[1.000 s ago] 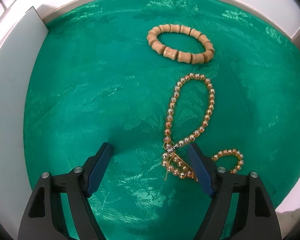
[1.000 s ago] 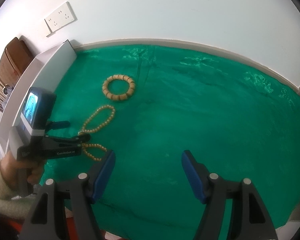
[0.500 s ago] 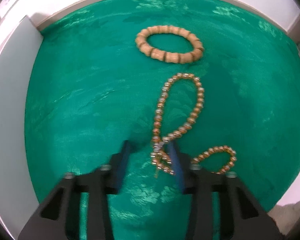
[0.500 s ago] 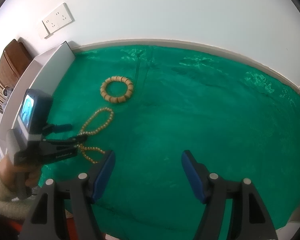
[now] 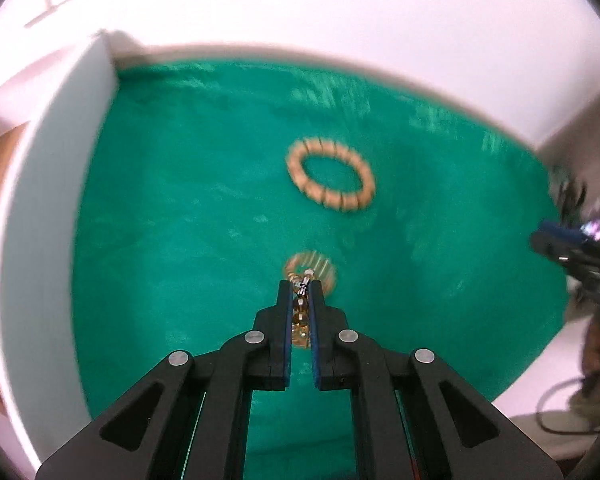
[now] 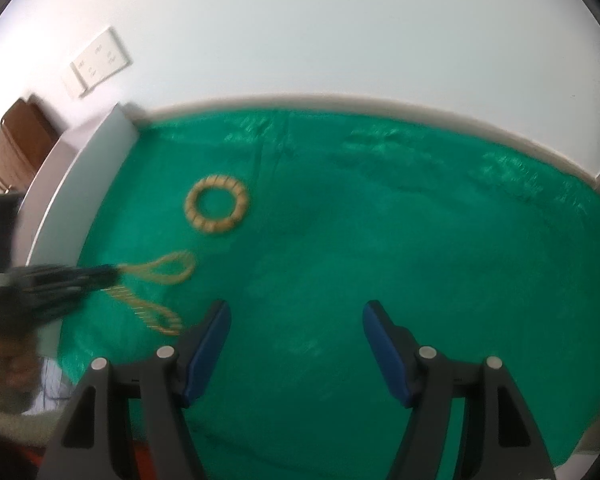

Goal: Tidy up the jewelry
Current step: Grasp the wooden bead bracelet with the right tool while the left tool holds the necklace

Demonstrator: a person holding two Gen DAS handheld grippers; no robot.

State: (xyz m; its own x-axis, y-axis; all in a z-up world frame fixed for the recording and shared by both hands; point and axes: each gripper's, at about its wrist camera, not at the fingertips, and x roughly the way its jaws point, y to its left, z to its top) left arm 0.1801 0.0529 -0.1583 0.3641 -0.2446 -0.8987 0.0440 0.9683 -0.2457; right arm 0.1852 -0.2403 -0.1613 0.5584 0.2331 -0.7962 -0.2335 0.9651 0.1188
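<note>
Necklace [image 5: 300, 312] pinched in left claw [image 5: 300, 294], seemingly mid-cloth [image 6: 380, 240]

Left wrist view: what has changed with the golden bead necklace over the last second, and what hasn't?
The left gripper, open around the clasp a second ago, has shut on the golden bead necklace and lifted it, so its loops now hang off the green patterned cloth. The wooden bead bracelet lies where it was, and the right gripper stays open and empty.

Green patterned cloth [image 6: 380, 240] over the table, wooden bead bracelet [image 6: 216, 210] flat on it.
</note>
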